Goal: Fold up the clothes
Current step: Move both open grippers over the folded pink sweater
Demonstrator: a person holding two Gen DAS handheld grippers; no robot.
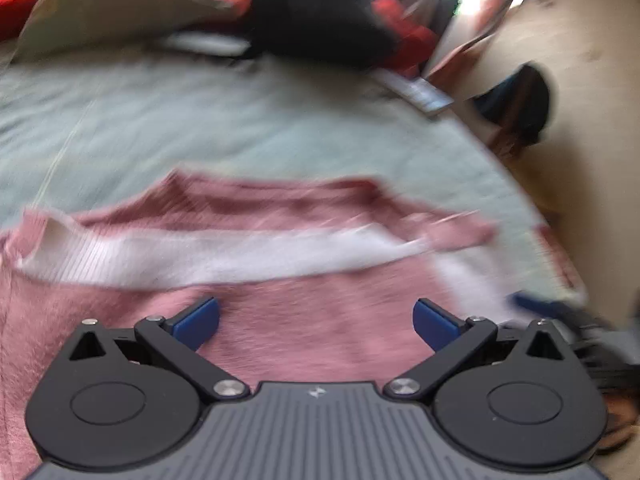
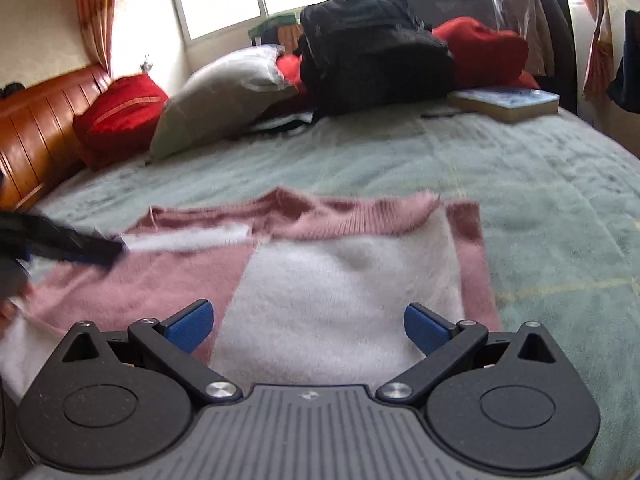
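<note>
Both my claws are wide apart and holding nothing: left claw point(image 1: 316, 322) over the pink part, right claw point(image 2: 309, 326) over the white part of the pink-and-white sweater point(image 2: 352, 280). It's lying on the green bedspread point(image 2: 540, 184), partly folded I'd say, with a sleeve or edge flipped across the top. Looks like there's at least one more fold to go. The backpack point(image 2: 372, 68), pillows and book point(image 2: 506, 100) sit further up the bed.
</note>
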